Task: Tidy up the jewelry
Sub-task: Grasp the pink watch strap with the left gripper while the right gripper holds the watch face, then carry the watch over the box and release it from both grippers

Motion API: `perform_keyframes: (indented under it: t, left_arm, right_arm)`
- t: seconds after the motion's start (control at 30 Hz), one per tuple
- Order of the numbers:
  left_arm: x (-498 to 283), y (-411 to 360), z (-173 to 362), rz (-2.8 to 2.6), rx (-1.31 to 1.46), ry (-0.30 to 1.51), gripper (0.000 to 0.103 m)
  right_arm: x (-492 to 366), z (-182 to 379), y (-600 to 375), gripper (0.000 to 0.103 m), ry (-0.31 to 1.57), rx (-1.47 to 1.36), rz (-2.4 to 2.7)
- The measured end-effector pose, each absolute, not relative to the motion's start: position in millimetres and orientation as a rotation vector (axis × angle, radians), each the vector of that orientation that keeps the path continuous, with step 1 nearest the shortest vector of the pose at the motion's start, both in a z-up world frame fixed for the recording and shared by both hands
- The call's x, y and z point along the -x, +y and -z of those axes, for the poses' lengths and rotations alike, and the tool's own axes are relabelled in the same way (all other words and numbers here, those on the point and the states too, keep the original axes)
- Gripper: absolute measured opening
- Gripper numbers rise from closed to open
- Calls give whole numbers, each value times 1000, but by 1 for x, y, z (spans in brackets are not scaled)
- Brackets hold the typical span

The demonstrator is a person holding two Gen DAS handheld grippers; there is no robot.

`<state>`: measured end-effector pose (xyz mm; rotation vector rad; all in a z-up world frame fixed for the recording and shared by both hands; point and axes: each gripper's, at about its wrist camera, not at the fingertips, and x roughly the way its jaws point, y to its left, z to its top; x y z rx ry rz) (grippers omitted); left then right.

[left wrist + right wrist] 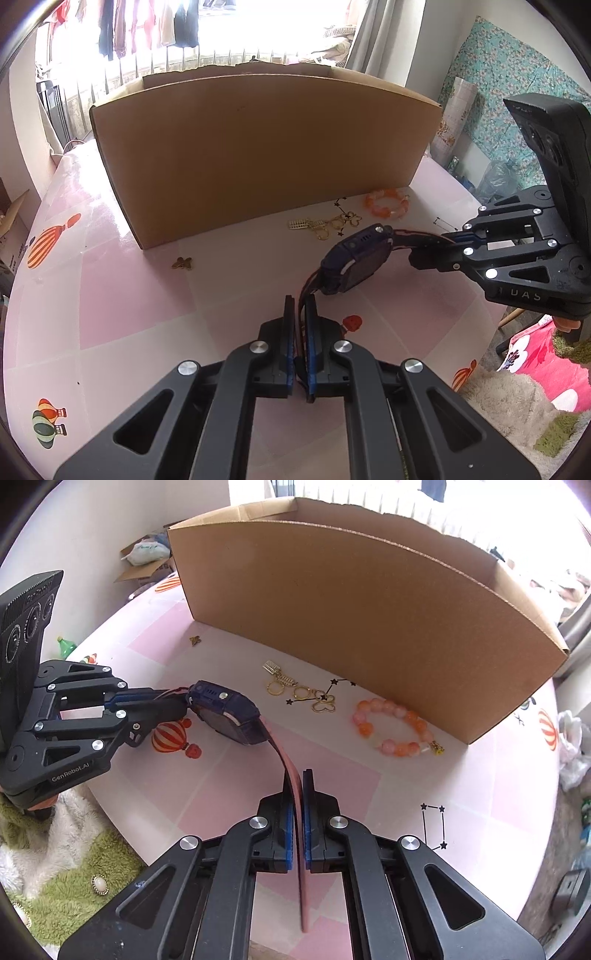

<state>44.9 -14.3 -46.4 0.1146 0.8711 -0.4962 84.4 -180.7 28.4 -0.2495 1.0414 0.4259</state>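
A dark blue watch [354,262] [229,716] hangs just above the pink tablecloth [129,295], stretched between both grippers. My left gripper [300,301] [177,701] is shut on one strap end. My right gripper [297,775] [428,247] is shut on the other strap [291,794], whose pink underside runs between the blue pads. An orange and pink bead bracelet [371,202] [364,727] lies near the box. A tangle of gold rings and charms [325,229] [295,690] lies beside it. A small gold butterfly charm [183,263] [195,639] sits apart.
A large open cardboard box [258,155] [369,627] stands on the table behind the jewelry; its inside is hidden. The round table's edge [122,812] drops to a fluffy green and white fabric [74,886]. A pink cloth [546,354] lies off the table.
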Motion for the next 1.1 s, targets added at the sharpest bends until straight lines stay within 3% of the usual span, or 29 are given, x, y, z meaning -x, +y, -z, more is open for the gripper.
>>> perform_keyframes:
  t: [0.37, 0.6, 0.87, 1.1]
  left_arm:
    - [-27, -14, -38, 515, -161, 645, 4]
    - [-75, -23, -94, 531, -222, 554, 5]
    - [-226, -18, -60, 597, 49, 1056, 4]
    - [-298, -32, -8, 553, 128, 1389, 5]
  right_arm:
    - [-69, -115, -196, 1, 803, 233, -381]
    - [-137, -159, -205, 1, 762, 213, -448]
    - [-260, -117, -187, 1, 1148, 225, -504]
    - [-317, -86, -176, 6, 1295, 352, -433]
